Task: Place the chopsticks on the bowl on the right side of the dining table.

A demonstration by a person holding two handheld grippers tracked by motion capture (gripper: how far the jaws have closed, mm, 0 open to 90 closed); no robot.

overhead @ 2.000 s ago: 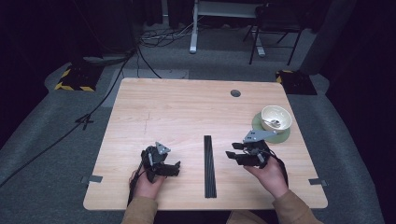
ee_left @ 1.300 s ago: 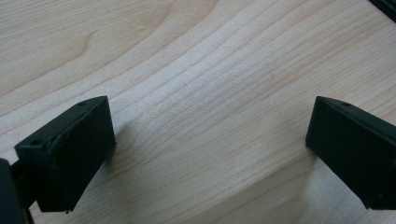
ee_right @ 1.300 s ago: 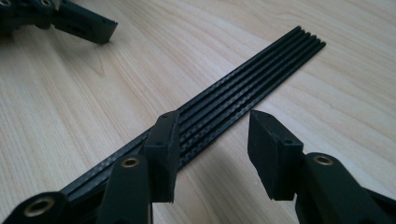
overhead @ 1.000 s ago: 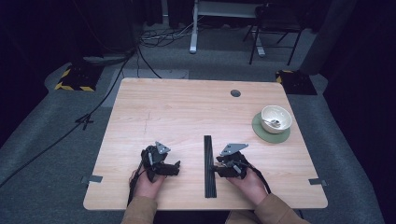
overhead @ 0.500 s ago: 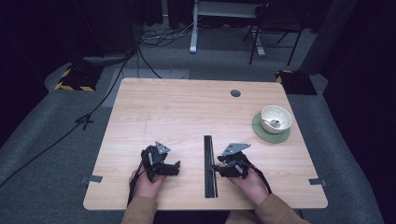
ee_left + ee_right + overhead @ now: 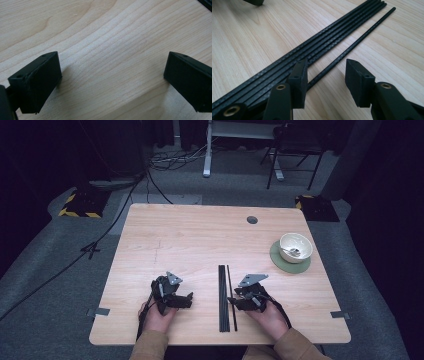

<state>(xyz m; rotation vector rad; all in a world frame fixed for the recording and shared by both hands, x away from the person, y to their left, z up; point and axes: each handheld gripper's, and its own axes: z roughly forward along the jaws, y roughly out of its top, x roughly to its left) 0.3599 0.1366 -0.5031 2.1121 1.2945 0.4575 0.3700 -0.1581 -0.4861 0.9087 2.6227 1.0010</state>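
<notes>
Chopsticks (image 6: 223, 297), black, lie as a tight bundle near the middle of the table (image 6: 200, 240), running from 6 to 12 o'clock in the high view. One single chopstick (image 6: 231, 295) lies apart from the bundle, just at its 3 o'clock side, close to parallel with it.

Containers: one white bowl (image 6: 295, 247) stands on a green round mat (image 6: 289, 265) toward 2 o'clock on the table, well apart from the chopsticks. Something small and pale lies in the bowl's bottom; too small to tell what.

My right gripper (image 6: 242, 301) rests low at the table near 5 o'clock, pointing toward 9 o'clock at the loose chopstick. In the right gripper view the jaws stand about half open, and the single chopstick (image 6: 352, 48) runs up between them from the gap toward 1 o'clock. The left-hand jaw's tip sits over the edge of the bundle (image 6: 312, 50). Neither pad presses the stick; nothing is gripped.

My left gripper (image 6: 181, 299) rests on the table near 7 o'clock, at the 9 o'clock side of the bundle and clear of it. In the left gripper view its jaws stand wide, with bare wood grain between them. Nothing held.

A round grommet hole (image 6: 252, 220) sits at 12 o'clock near the table's far edge.
</notes>
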